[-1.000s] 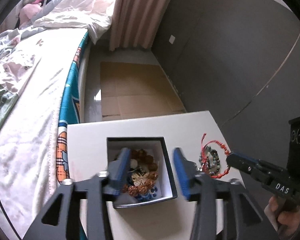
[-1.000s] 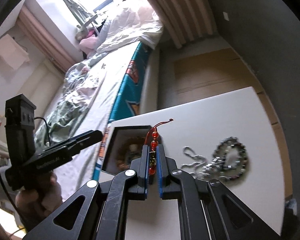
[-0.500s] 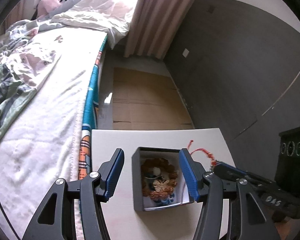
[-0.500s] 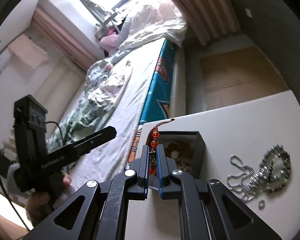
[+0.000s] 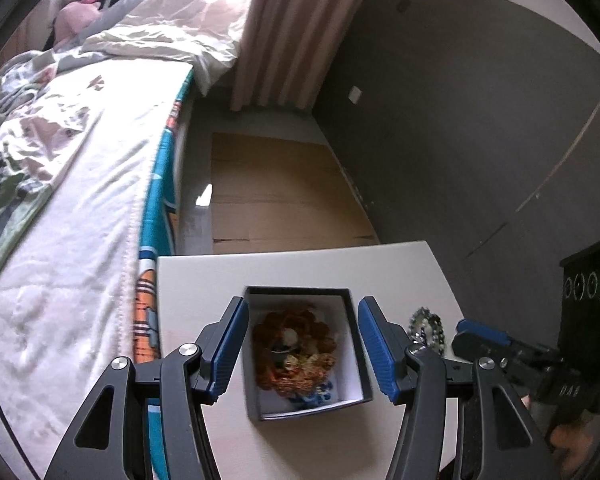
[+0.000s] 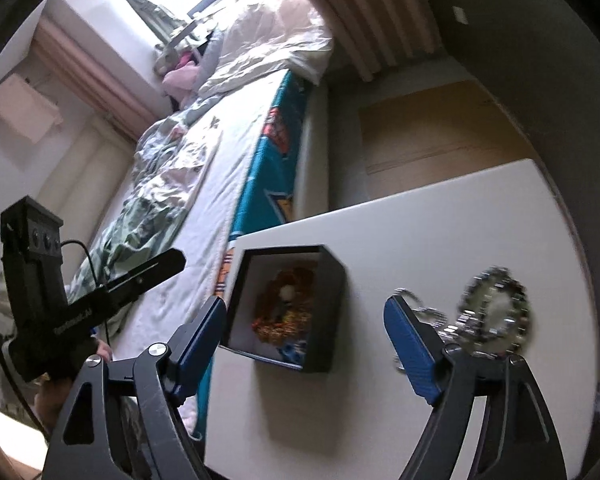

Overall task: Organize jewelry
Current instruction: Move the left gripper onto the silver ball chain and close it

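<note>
Several beaded pieces are gathered in the black box [image 5: 306,354], beaded bracelets [image 6: 496,314] are left on the desk [image 6: 440,232], the right gripper [image 6: 304,344], whose jaws have just been opening, is seen spread empty, and the left gripper [image 5: 300,354] is held open astride the box.

The smooth matt white desk [image 6: 440,216] carries a black square cardboard-like box [image 6: 332,304] with a white lining and shiny silvery metal chains [image 6: 460,324].

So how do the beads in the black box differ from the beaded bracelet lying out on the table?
The beads in the box are orange-brown and heaped inside the black box; the beaded bracelet is dark and silvery, lying loose on the bare white table, right of the box. A silver chain lies against the bracelet. Both are bead loops.
</note>
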The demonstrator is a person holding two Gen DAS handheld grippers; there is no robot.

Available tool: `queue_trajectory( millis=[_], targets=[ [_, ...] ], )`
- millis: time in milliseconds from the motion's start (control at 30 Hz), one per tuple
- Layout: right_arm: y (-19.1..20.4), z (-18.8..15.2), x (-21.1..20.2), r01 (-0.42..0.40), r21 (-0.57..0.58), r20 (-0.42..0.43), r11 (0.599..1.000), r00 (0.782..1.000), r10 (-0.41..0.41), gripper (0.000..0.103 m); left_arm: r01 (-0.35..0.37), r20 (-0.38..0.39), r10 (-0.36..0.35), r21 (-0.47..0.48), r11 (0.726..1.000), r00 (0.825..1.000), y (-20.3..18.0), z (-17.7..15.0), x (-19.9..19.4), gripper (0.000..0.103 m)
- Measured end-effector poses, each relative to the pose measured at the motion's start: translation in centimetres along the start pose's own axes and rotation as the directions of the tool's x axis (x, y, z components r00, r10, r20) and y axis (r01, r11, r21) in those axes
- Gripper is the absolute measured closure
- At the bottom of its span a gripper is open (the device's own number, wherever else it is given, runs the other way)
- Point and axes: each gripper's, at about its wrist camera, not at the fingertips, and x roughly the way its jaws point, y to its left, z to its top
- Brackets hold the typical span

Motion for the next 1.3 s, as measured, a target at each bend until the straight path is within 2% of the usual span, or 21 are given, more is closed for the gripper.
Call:
queue_trajectory(
  millis=[33,167,467,767,1167,1300],
  targets=[
    [-0.4,0.0,-0.4,0.009,0.007,0.005,1.000,1.000,-0.009,0.020,0.007,-0.004,-0.007,0.011,1.000,1.000,-0.5,-0.1,0.2,0.045],
    [-2.4,0.1,-2.1,0.032,0.029,0.020,0.999,0.999,-0.033,0.002,0.024,-0.021,-0.023,0.053,0.998,1.000,-2.4,-0.5,1.2,0.045],
    [-6.9,-0.4,-4.2,0.091,0.097,0.013,0.991,0.996,-0.092,0.002,0.062,-0.086,-0.051,0.139,0.988,0.995,-6.6,-1.4,4.1,0.045],
    [-10.4,-0.9,-6.0,0.129,0.128,0.019,0.983,0.991,-0.133,0.002,0.076,-0.156,-0.041,0.227,0.971,0.987,-11.0,-3.4,7.6,0.045],
    [-14.9,-1.2,-7.9,0.161,0.160,0.061,0.974,0.983,-0.172,0.002,0.068,-0.267,0.032,0.356,0.932,0.963,-14.9,-6.6,12.5,0.045],
    [-15.8,-1.0,-8.2,0.168,0.172,0.065,0.971,0.981,-0.182,0.002,0.040,-0.290,0.085,0.399,0.916,0.953,-15.6,-7.5,14.2,0.045]
  ],
)
